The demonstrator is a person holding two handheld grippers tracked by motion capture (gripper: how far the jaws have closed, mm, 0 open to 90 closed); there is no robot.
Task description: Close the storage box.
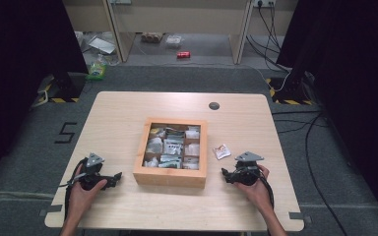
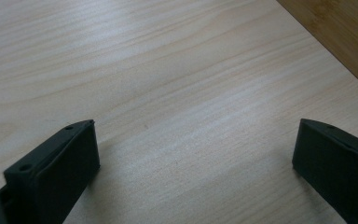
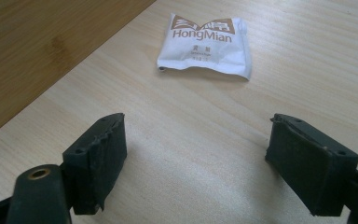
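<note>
Both tools spread; right tool (image 3: 196, 163) faces a crinkled white sachet (image 3: 206, 44) on pale woodgrain

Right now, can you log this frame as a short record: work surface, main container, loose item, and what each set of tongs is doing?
surface: light wooden table
container: square wooden box at the table's middle, divided into compartments that hold small packets
loose item: white HongMian sachet, flat on the table right of the box, apart from it
left tongs: open, nothing between the jaws, bare table beneath, left of the box
right tongs: open, nothing between the jaws, pointing toward the sachet but short of it
</note>
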